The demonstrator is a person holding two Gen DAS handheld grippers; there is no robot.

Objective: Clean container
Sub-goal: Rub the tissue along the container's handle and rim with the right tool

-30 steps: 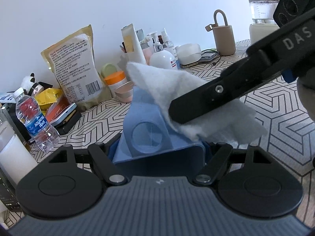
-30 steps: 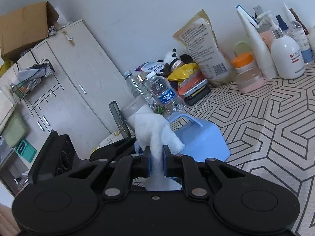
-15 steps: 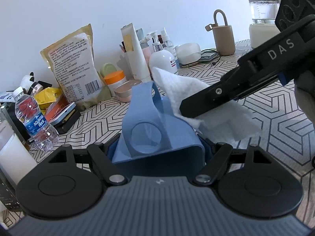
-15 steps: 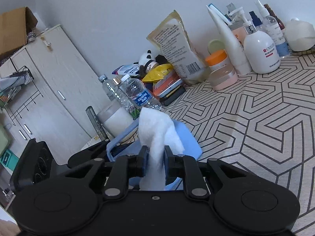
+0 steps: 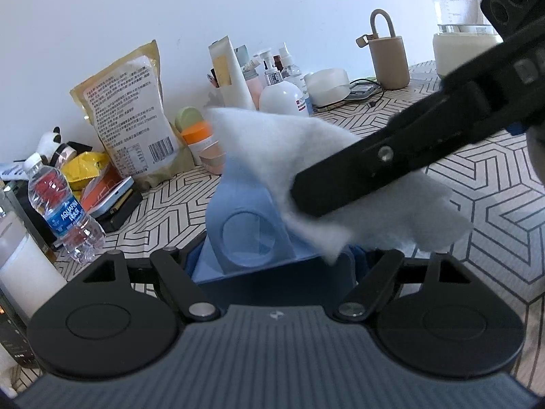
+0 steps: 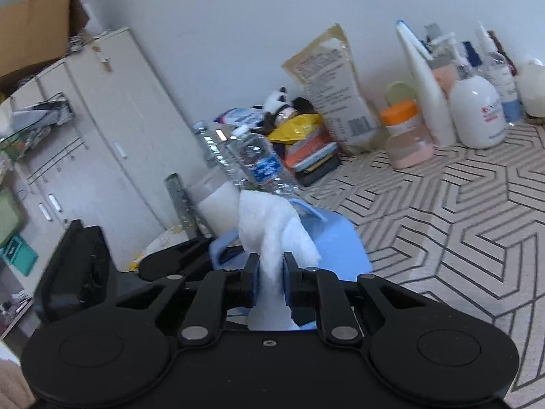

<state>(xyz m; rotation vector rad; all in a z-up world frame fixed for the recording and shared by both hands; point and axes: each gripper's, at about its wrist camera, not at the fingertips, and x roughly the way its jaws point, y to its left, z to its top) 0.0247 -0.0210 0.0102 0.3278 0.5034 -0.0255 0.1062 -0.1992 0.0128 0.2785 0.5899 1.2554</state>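
The right gripper (image 6: 269, 281) is pinching a white cloth (image 6: 272, 231) between its nearly closed fingers, pressing it against the blue container (image 6: 337, 248). The left gripper (image 5: 272, 262) is clamping that container (image 5: 245, 225) from both sides, above the patterned table (image 5: 494, 211). The left view is showing the cloth (image 5: 289, 146) draping over the container's top, with the right gripper (image 5: 357, 177) crossing it; only the right view is showing a cabinet (image 6: 112, 156). A water bottle (image 5: 64, 211) is standing nearby.
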